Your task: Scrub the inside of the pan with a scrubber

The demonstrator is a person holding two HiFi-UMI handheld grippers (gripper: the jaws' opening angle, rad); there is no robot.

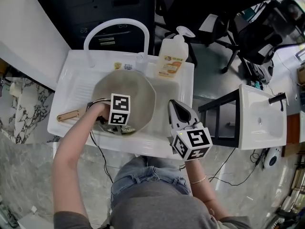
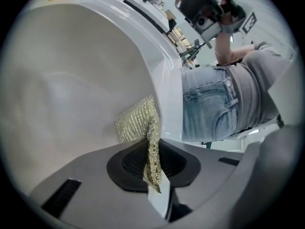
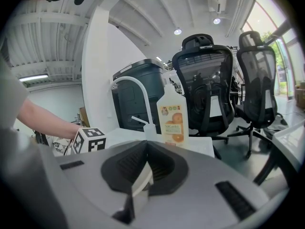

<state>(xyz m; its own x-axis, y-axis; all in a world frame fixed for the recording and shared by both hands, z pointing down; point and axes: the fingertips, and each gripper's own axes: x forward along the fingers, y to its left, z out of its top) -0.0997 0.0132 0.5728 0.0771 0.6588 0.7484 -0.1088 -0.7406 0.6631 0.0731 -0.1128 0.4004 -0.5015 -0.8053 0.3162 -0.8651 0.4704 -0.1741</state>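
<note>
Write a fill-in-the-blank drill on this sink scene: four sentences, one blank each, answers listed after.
1. The left hand-held gripper is shut on a glittery mesh ____.
2. It reaches down into the grey ____ that lies in the white sink.
3. The right hand-held gripper, jaws together beside the sink, holds ____.
4. The label of the bottle at the sink's back rim is mostly ____.

Missing words: scrubber; pan; nothing; orange.

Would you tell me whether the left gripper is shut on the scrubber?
Shut on it: the left gripper pinches a strip of the gold mesh scrubber between its jaws, with the rest bunched beyond them.
</note>
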